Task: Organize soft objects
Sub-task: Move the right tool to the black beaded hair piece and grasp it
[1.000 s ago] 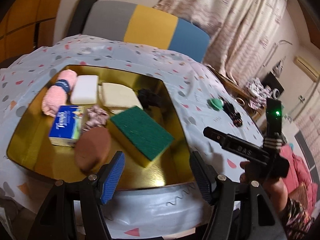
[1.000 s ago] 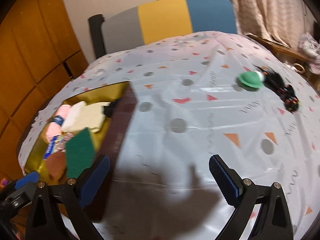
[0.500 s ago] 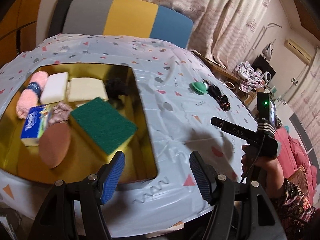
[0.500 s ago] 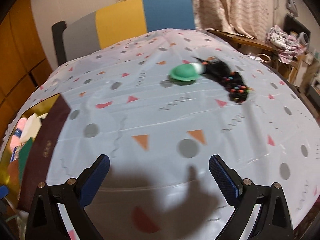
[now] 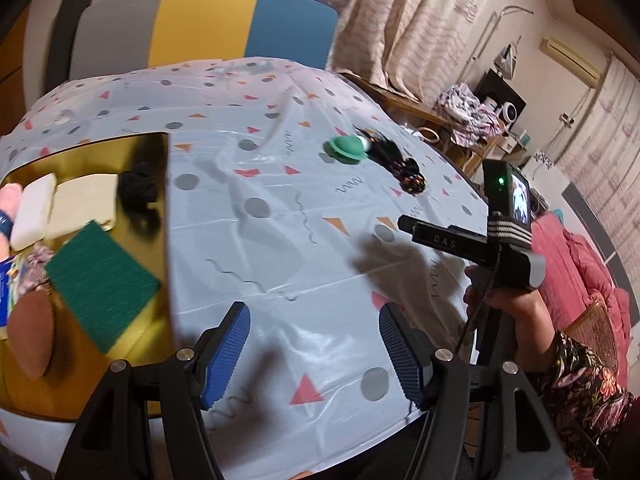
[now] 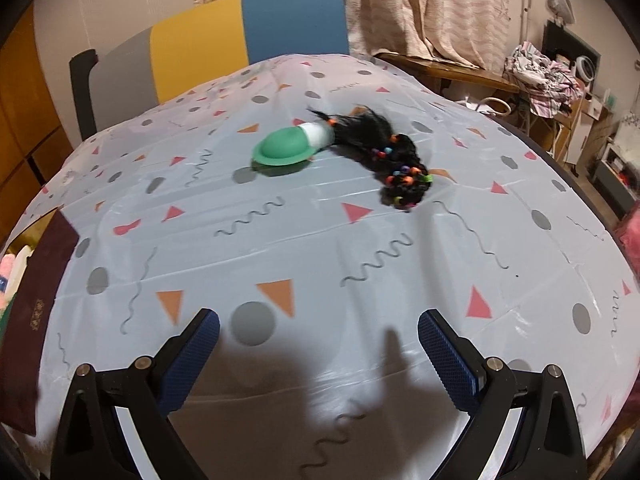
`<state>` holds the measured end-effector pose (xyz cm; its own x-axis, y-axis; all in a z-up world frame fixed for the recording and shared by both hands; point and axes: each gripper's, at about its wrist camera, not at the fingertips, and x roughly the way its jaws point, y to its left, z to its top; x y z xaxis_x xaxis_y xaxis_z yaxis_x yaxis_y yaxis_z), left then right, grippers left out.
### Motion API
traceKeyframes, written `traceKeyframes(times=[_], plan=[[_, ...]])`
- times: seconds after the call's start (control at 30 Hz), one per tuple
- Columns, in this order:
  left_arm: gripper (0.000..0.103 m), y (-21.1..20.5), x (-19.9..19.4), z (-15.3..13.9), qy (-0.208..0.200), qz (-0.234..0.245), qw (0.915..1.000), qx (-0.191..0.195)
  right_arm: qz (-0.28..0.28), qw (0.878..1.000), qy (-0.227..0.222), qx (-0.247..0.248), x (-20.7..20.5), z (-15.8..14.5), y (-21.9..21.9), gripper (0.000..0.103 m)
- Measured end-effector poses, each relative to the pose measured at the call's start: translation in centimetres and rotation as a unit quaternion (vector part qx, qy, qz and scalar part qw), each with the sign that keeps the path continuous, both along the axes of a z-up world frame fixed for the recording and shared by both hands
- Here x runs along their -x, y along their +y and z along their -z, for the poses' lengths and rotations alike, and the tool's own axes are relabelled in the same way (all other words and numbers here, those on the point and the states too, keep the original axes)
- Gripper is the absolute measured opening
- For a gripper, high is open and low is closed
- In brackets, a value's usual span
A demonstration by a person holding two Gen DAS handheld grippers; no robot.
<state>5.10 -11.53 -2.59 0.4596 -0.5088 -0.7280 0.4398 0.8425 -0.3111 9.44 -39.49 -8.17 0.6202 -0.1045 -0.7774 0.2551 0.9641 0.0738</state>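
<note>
A green round soft piece with a white end [image 6: 285, 145] lies on the patterned tablecloth, touching a black hair bundle with coloured beads [image 6: 394, 164]; both show in the left wrist view too, the green piece [image 5: 346, 148] and the bundle [image 5: 400, 162]. A gold tray [image 5: 158, 240] at the left holds a green sponge [image 5: 100, 276], a brown pad [image 5: 30, 330], cream foam [image 5: 86, 206], a white block [image 5: 34, 210] and a black soft thing [image 5: 138, 188]. My left gripper [image 5: 314, 354] is open and empty over the cloth. My right gripper [image 6: 318, 356] is open and empty, well short of the bundle.
A grey, yellow and blue chair back [image 6: 240, 40] stands behind the table. The tray's dark rim [image 6: 36, 300] shows at the left of the right wrist view. A wooden side table with clothes [image 6: 540, 76] and curtains are at the right. The table edge [image 5: 460, 172] curves nearby.
Both grippers have swung right, away from the tray and toward the green piece and black bundle, which now look larger and nearer. Both stay open and empty.
</note>
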Motion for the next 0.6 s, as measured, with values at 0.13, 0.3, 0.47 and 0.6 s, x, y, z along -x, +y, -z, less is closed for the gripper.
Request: traceKeyframes(times=[0.13, 0.3, 0.47, 0.6], plan=[[0.067, -1.6, -0.5, 0.1, 0.004, 0.015, 0.9999, -0.001, 0.004, 1.0, 0.002, 0.005, -0.6, 0.2, -1.7, 0.1], [0.067, -3.1, -0.5, 0.0, 0.003, 0.033, 0.9995, -0.003, 0.02, 1.0, 0.001, 0.017, -3.9, -0.3, -5.5, 0.099], [0.067, -3.7, -0.4, 0.3, 0.008, 0.038, 0.9992, -0.008, 0.064, 0.998, -0.017, -0.007, -8.4, -1.6, -9.9, 0.096], [0.067, -3.7, -0.7, 0.8, 0.02, 0.033, 0.9992, -0.013, 0.069, 0.997, -0.016, -0.003, -12.2, -1.1, -11.2, 0.087]])
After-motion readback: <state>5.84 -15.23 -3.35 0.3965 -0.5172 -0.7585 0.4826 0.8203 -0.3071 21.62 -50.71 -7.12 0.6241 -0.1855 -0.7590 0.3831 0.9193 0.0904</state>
